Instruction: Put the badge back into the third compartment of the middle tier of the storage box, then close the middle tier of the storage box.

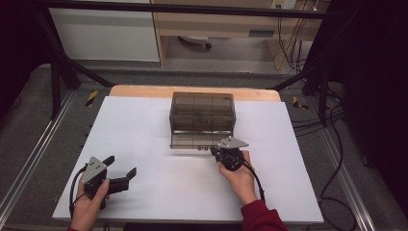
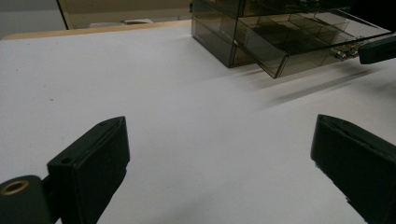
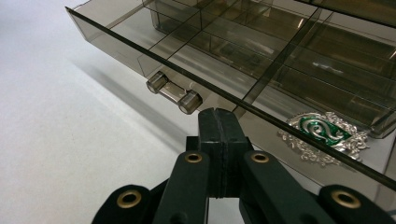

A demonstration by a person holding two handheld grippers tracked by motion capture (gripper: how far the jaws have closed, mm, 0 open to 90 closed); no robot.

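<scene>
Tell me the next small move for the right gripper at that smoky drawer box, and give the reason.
Probably ease the right gripper forward to push the drawer in, if closing it is meant. The drawer stands pulled out of the smoky box, and the shut jaws sit at its front edge, right of the handle, holding nothing. The left gripper rests open, well away.

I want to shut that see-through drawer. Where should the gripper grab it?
Take the little clear bar handle on the front of the open drawer. Come straight from the front, jaws above and below: the bar stands off the drawer face, lying level, leaving room behind it.
</scene>
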